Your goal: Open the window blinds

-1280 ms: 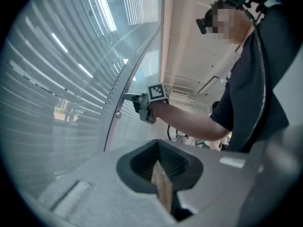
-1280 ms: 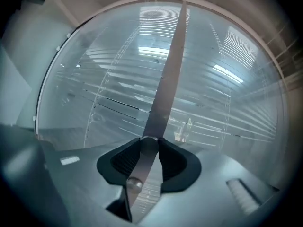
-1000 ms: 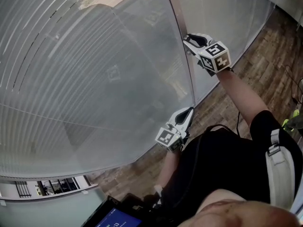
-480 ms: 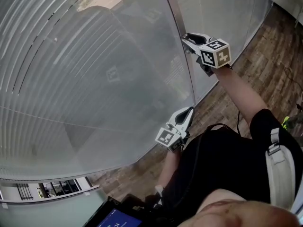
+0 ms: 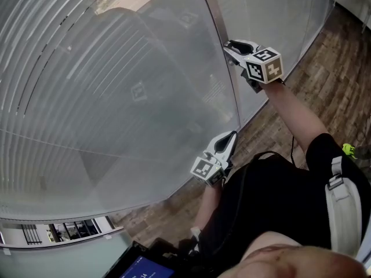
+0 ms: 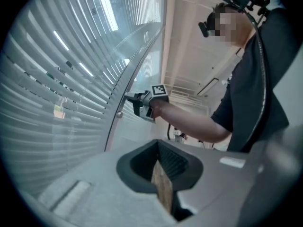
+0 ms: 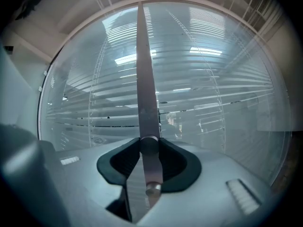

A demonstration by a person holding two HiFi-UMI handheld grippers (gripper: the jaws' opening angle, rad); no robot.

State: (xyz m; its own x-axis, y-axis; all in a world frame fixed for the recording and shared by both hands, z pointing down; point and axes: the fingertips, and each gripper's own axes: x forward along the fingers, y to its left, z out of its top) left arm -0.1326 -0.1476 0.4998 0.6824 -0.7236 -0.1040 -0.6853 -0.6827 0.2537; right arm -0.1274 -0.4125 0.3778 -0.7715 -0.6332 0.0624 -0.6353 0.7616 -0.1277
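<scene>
- Fingers (image 7: 118, 167) of the right gripper (image 7: 149, 161) are pinched on the tilt wand (image 7: 145, 79), which sits upright in the notch between the pads, its capped lower end hanging just below them
- That grip looks chosen for twisting: a rod seated in the notch can be rolled about its own length without slipping sideways
- The right gripper points roughly level at the glass, so its fingers cross the wand squarely
- The left gripper (image 5: 228, 142) has its fingers drawn almost together with only a thin slit between them and nothing in it; it waits low by the person's body, clear of the wand, as a spare hand would
- The window blinds (image 5: 104, 97) hang full length over the pane; their slats lie mostly flat against it, with narrow bright gaps near the top where the street shows
- Judging by those few gaps, opening has barely started
- More twisting of the wand looks needed, and the risk is the smooth rod slipping round inside the pads
</scene>
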